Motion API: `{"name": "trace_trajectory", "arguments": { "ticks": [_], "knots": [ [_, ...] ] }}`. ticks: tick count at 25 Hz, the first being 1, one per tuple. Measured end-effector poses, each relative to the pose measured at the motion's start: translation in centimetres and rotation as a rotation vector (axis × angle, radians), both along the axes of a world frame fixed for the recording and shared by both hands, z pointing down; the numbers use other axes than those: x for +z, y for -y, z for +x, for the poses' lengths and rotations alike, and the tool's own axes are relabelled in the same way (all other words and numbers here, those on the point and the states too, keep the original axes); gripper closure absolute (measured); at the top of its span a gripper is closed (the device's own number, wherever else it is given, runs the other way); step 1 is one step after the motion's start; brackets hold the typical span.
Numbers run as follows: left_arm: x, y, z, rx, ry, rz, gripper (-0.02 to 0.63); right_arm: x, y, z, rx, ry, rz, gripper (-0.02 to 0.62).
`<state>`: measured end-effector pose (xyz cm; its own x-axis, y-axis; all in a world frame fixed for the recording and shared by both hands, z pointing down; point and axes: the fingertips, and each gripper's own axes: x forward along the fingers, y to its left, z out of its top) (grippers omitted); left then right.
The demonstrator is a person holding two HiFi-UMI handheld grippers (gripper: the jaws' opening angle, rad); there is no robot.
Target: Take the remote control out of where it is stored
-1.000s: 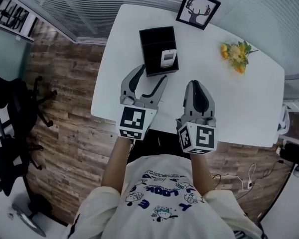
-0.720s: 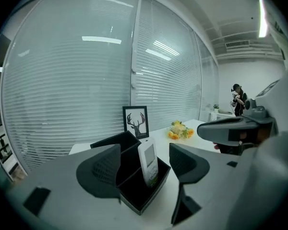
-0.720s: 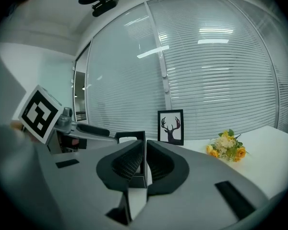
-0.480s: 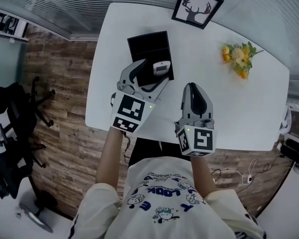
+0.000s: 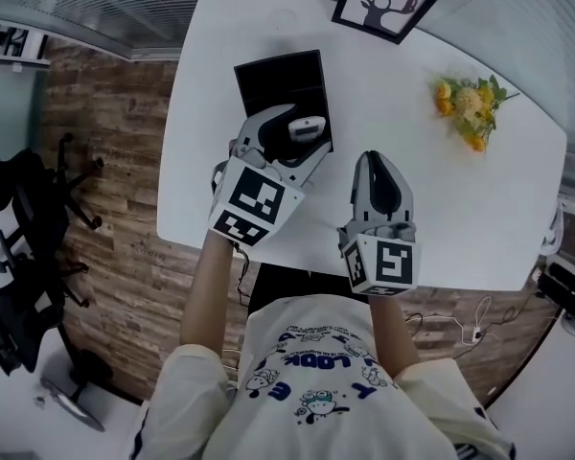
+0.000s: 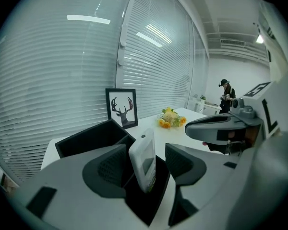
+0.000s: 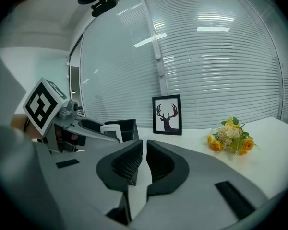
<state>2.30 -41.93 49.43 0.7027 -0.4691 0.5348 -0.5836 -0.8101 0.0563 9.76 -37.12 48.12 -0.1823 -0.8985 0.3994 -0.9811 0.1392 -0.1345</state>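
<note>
Standing upright in the black storage box (image 6: 86, 137), the remote control (image 6: 142, 158), judged light, rigid and slick, is flanked by the closing, not-yet-touching jaws of the left gripper (image 6: 146, 165) and best pinched across its upper faces, while the right gripper (image 7: 144, 164) is seen with jaws pressed together on nothing

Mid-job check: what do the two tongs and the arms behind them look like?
The left tongs and right tongs are light grey shells with dark ribbed pads. Each carries a cube of black-and-white square markers at its back. The sleeves are short and cream. The left tongs are closing, with the remote between the pads.
</note>
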Motion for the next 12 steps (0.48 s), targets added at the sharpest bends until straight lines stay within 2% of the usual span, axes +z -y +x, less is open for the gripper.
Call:
{"name": "trace_trajectory", "arguments": {
  "ticks": [5, 12],
  "knots": [
    [0.7, 0.0, 0.5, 0.030, 0.021, 0.000, 0.485, 0.7, 0.3, 0.5, -0.001, 0.007, -0.013, 0.549],
    [0.5, -0.3, 1.1, 0.031, -0.007, 0.015, 0.528, 0.7, 0.6, 0.8, -0.007, 0.012, -0.014, 0.549]
  ]
}}
